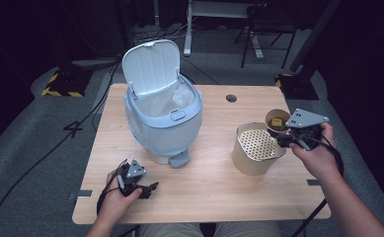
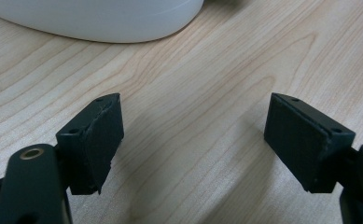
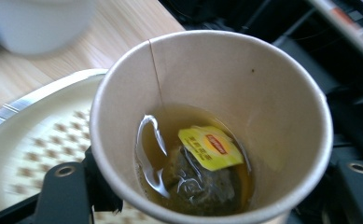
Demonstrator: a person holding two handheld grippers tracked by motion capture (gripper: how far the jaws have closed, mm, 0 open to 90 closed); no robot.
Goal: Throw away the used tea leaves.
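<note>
While the right tool (image 1: pixel 284 134) grips a paper cup (image 1: pixel 277 120) w/ tea and a teabag (image 3: pixel 202 179) inside, the cup hangs just over the far-right rim of the tan strainer bucket (image 1: pixel 254 148). Left tool (image 1: pixel 139 186) sits near the surface (image 1: pixel 219 187) edge, jaws wide, nothing btwn them, in front of the open-lidded bin (image 1: pixel 162 111).

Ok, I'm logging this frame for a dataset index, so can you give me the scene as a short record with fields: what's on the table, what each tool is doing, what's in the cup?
surface: wooden table
bin: pale blue pedal bin, lid up, white liner inside
container: tan cylinder with perforated strainer top
left tool: open, holding nothing, low over the table
right tool: shut on paper cup, held at the strainer's rim
cup contents: brown tea, tea bag, yellow tag, string over the rim
</note>
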